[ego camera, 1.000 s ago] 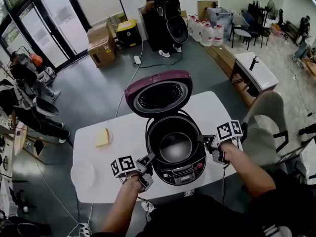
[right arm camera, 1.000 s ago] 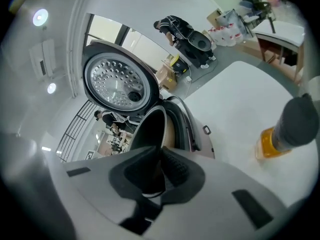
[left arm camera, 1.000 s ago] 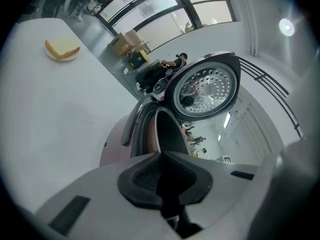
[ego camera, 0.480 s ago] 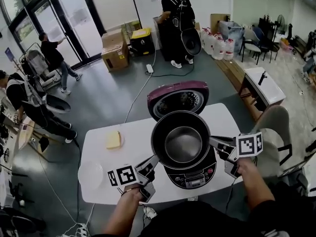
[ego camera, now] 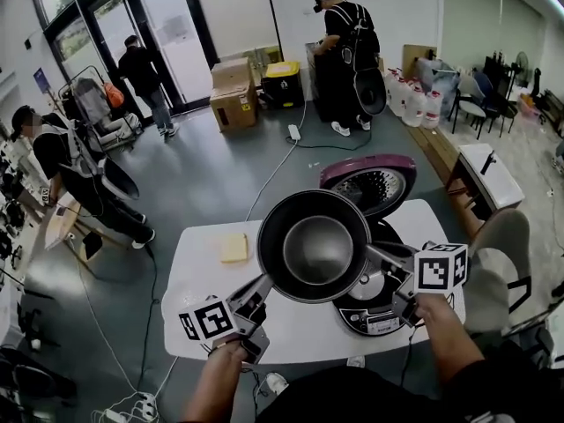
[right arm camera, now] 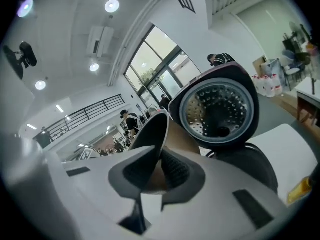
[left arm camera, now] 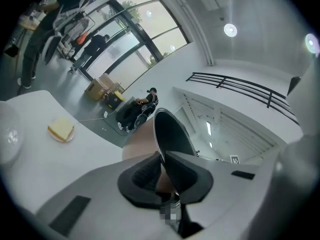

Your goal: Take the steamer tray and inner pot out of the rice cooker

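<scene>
The dark inner pot (ego camera: 313, 247) hangs in the air above the white table (ego camera: 211, 282), up and to the left of the rice cooker body (ego camera: 374, 314). My left gripper (ego camera: 263, 286) is shut on the pot's near-left rim and my right gripper (ego camera: 377, 256) is shut on its right rim. In the left gripper view the pot's thin rim (left arm camera: 172, 131) runs between the pads of that gripper (left arm camera: 162, 166). The right gripper view shows the pot (right arm camera: 152, 131) pinched the same way by that gripper (right arm camera: 161, 166). The cooker's purple lid (ego camera: 374, 183) stands open, also the lid (right arm camera: 217, 104). No steamer tray shows.
A yellow block on a small plate (ego camera: 233, 248) lies at the table's far left, and the same block (left arm camera: 61, 130) appears in the left gripper view beside a white dish (left arm camera: 9, 138). People, cardboard boxes (ego camera: 233, 104) and a power cord are on the floor beyond the table.
The inner pot sat in the cooker with both grippers at its rim; it has since risen out and moved up and left, carried by both grippers.
</scene>
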A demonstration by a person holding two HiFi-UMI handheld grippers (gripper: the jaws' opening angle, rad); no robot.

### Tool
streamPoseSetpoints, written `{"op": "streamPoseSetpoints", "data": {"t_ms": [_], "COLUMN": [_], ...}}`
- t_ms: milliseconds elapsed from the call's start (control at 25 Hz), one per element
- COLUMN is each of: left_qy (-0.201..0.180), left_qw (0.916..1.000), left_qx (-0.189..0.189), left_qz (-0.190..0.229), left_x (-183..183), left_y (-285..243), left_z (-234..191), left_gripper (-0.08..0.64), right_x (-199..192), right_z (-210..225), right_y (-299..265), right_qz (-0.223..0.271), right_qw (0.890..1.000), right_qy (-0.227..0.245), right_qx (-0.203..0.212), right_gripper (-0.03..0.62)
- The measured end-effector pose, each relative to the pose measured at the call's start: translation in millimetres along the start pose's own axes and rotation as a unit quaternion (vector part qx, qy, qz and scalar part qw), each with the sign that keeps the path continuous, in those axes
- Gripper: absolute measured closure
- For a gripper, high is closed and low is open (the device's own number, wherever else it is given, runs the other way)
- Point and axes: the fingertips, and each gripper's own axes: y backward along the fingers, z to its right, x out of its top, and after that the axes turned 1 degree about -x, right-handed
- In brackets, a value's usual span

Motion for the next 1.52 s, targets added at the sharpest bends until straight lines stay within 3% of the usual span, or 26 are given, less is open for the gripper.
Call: {"op": "streamPoseSetpoints", "data": {"t_ms": [280, 600, 1080, 1520], "left_qy": [0.009, 0.041, 0.083, 0.121], "left_qw": [0.9984, 0.9938, 0.9874, 0.9789], "left_qx": [0.039, 0.096, 0.133, 0.156], "left_qz": [0.038, 0.039, -0.024, -0.053], "left_x": [28, 25, -21, -66], "left_y": [75, 132, 140, 130], "left_z": [-63, -149, -263, -304], "left_gripper": [0.531, 0.532, 0.532, 0.534], "right_x": [-23, -94, -200, -254], "right_z": [-60, -74, -33, 3], "right_y": [-82, -169, -240, -245], "right_qz": [-0.007, -0.055, -0.121, -0.146], "right_qw": [1.0, 0.998, 0.991, 0.984], "right_qy": [0.012, -0.024, -0.055, -0.082], "right_qx": [0.025, 0.018, -0.025, -0.053], "right_gripper": [0.557, 0.557, 0.555, 0.552]}}
